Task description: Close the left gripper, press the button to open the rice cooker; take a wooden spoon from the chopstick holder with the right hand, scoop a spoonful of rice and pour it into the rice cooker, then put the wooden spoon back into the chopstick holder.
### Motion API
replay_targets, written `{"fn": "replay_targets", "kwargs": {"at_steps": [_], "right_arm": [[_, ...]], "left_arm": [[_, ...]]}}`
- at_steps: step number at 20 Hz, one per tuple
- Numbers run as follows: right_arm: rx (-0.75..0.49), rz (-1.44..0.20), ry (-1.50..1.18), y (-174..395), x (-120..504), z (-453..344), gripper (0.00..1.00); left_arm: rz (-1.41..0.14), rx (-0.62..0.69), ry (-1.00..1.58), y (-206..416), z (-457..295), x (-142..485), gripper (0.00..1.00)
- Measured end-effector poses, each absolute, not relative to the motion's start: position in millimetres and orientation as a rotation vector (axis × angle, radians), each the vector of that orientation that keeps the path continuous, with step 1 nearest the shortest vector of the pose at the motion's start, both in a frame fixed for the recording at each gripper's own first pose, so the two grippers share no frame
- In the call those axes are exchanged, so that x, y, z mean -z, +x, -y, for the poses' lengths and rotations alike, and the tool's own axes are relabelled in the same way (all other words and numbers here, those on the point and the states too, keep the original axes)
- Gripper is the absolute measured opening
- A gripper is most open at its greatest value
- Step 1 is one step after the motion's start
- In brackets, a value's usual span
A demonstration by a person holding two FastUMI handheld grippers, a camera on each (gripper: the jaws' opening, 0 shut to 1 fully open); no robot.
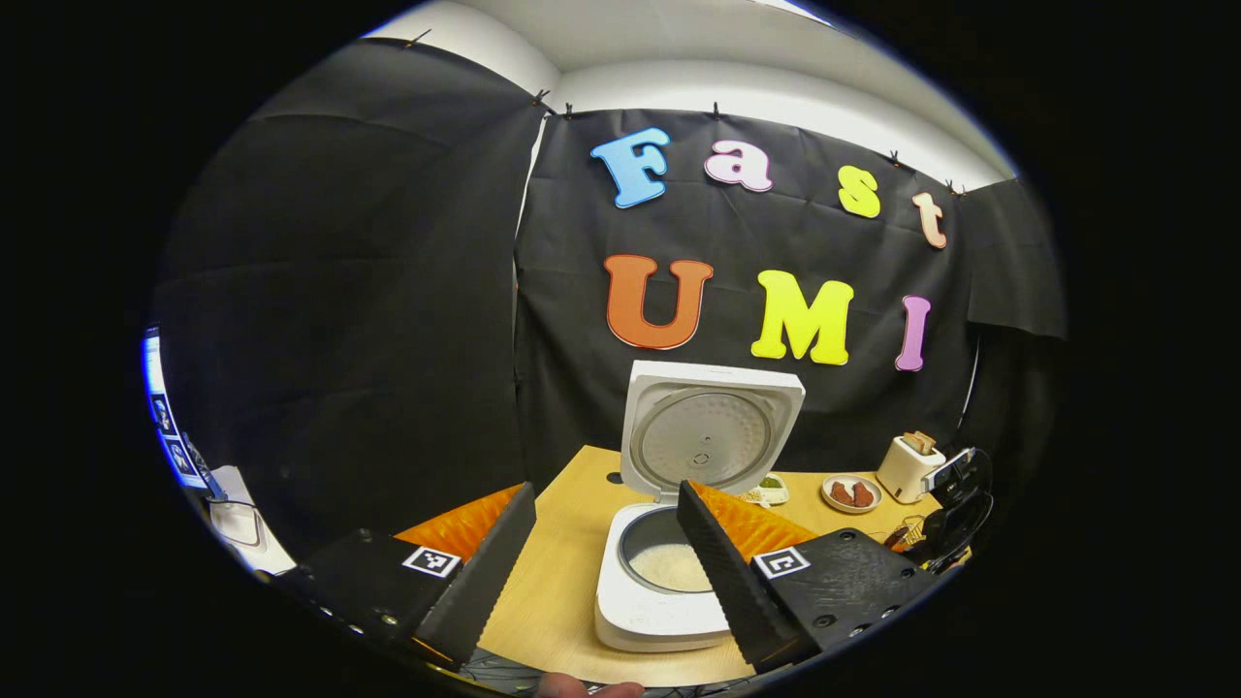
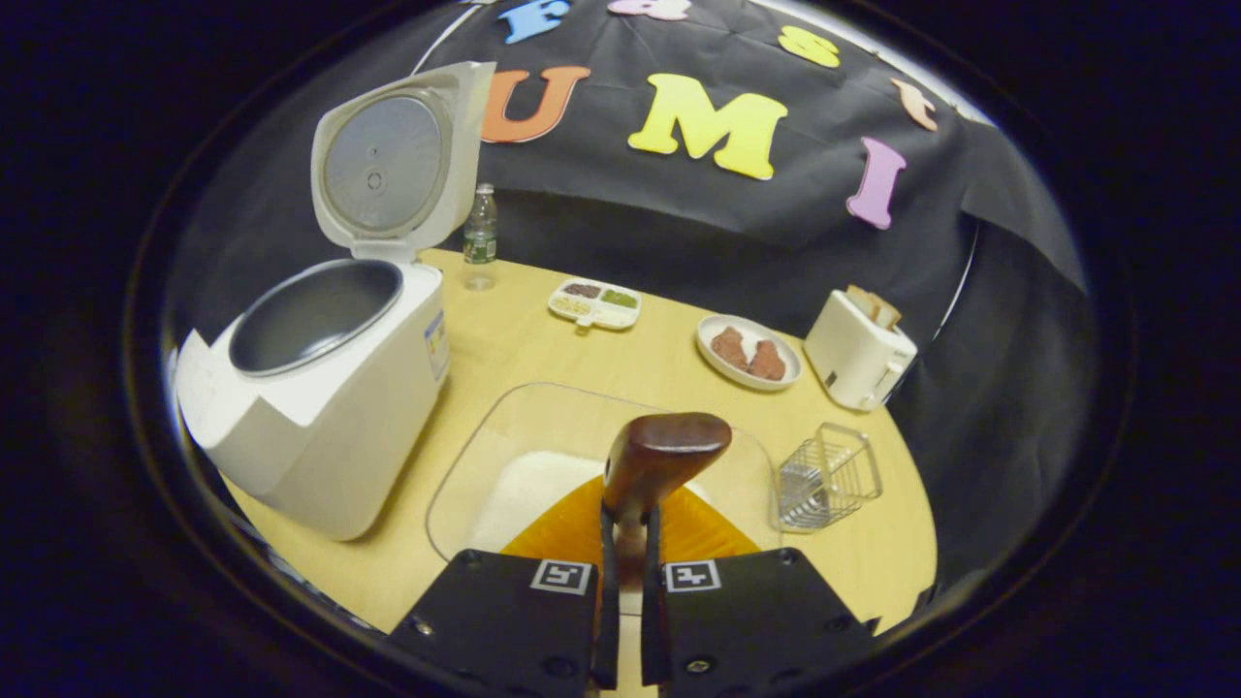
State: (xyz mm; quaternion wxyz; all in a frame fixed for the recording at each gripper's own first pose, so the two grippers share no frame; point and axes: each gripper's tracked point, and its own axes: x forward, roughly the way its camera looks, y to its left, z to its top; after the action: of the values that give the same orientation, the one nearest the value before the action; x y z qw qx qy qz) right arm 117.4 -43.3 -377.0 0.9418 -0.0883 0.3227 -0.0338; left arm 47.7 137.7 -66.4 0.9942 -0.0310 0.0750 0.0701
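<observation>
Right gripper view has the right claw [image 2: 621,543] nearly closed, both fingers pressing on the handle of the wooden spoon [image 2: 659,456]. The spoon's long axis runs straight forward from the claw, its bowl hanging above the clear glass dish [image 2: 465,436] that holds the white rice [image 2: 528,485]. The rice cooker [image 2: 320,407] stands up and to the left of the claw in this view, lid [image 2: 388,160] raised, pot open. The wire chopstick holder [image 2: 829,475] stands to the right on the surface [image 2: 543,339]. Whether the spoon already carries rice cannot be told. Left gripper view shows the left claw [image 1: 601,562] wide open and holding nothing, the cooker directly ahead with some rice inside.
</observation>
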Motion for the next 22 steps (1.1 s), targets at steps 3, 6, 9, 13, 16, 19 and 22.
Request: {"fn": "replay_targets", "kwargs": {"at_steps": [3,6,9,13,16,19,22], "right_arm": [[0.04,-0.656,-0.079,119,373,27,0.1],[0.009,-0.649,0.111,124,364,14,0.14],[-0.018,-0.662,0.326,129,354,11,0.14],[0.035,-0.687,0.663,130,363,41,0.14],[0.029,-0.672,0.848,126,361,63,0.14],[0.038,-0.646,0.908,126,357,86,0.14],[0.027,-0.611,0.999,122,343,102,0.14]], "left_arm": [[-0.166,-0.151,-0.058,41,-136,71,0.94],[-0.166,-0.159,-0.058,37,-133,71,0.94],[-0.166,-0.158,-0.06,35,-123,70,0.94],[-0.161,-0.15,-0.048,36,-102,66,0.95],[-0.164,-0.136,-0.035,39,-82,66,0.94],[-0.171,-0.129,-0.028,45,-63,66,0.95],[-0.164,-0.115,-0.028,51,-46,62,0.95]]}}
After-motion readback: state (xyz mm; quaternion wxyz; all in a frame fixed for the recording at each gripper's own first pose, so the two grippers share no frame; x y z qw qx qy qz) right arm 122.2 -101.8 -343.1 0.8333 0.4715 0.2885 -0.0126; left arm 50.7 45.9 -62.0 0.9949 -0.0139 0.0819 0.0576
